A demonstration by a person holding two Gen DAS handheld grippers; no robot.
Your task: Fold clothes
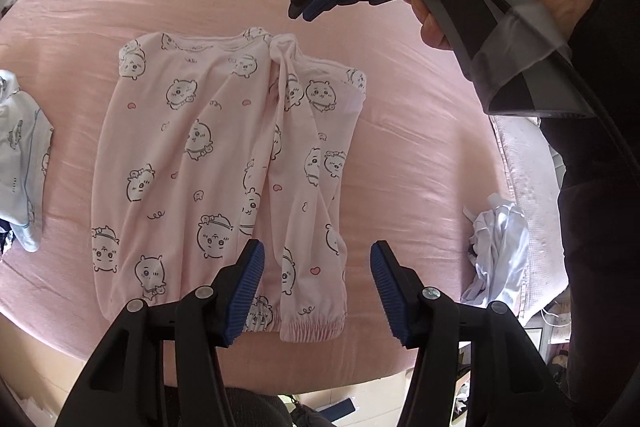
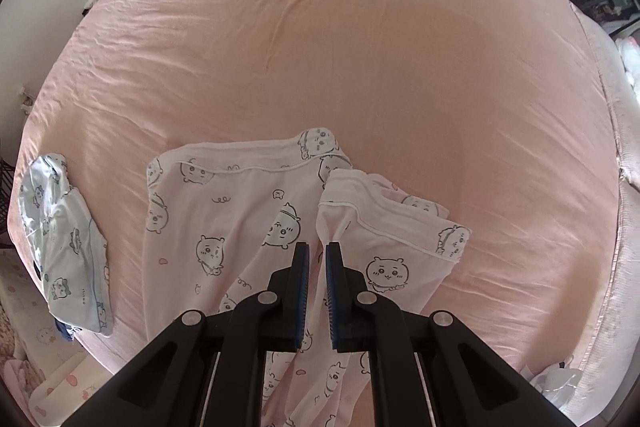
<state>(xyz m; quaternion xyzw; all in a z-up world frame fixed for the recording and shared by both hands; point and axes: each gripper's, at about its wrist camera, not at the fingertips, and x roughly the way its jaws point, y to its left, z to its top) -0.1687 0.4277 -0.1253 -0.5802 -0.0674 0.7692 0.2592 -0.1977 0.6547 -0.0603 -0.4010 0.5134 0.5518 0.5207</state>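
Pink bedsheet (image 2: 360,47) fills both views. Pajama pants (image 1: 208,163) lie mid-frame in the left wrist view, folded leg over leg, waistband at top, cuffs at bottom edge. Left gripper (image 1: 316,287) spread wide, hovering over the cuffs, holding nothing. Right gripper (image 2: 317,291), lower centre of its own view, jaws nearly together just over the waistband bunch; can't tell if fabric is pinched. Blue garment (image 2: 68,247) at left edge looks already folded; white crumpled cloth (image 1: 496,255) at right isn't. Judgement: lengthwise fold done, crosswise fold left.
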